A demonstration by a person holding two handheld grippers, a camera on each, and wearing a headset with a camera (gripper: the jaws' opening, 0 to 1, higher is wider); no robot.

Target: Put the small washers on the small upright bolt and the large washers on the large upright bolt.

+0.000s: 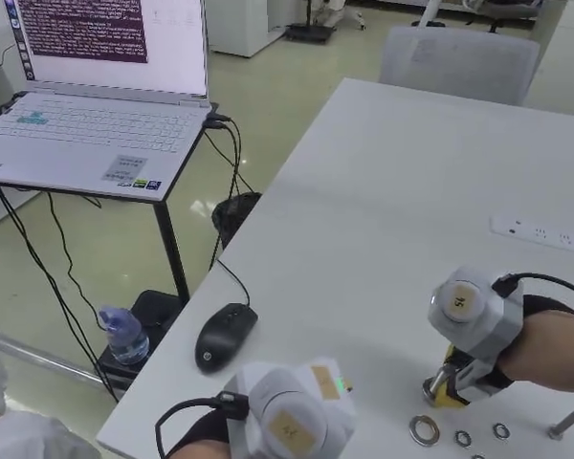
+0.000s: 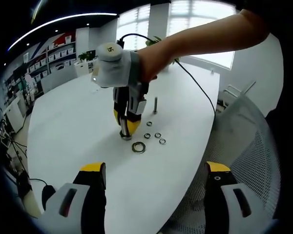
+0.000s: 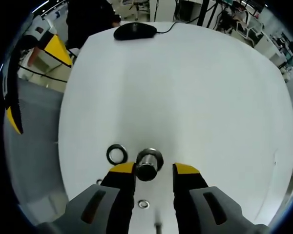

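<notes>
In the left gripper view, the left gripper [image 2: 155,170] is released, its jaws spread wide over the near edge of the bench [image 2: 73,122]. Ahead, the right gripper [image 2: 127,127] points down around the large bolt [image 2: 125,134], which stands on the bench with its long axis vertical. The large washer [image 2: 138,147] lies flat just beside it. The small washers [image 2: 157,135] lie close by, and the small bolt [image 2: 155,105] stands upright behind them.

The right gripper view looks at the large bolt end-on between the yellow jaw tips. One jaw touches it and a sliver of bench shows at the other, so I cannot tell whether it is clamped.

In the head view, the mouse [image 1: 225,335], power strip [image 1: 545,234] and laptop [image 1: 96,124] lie well apart from the washers.
</notes>
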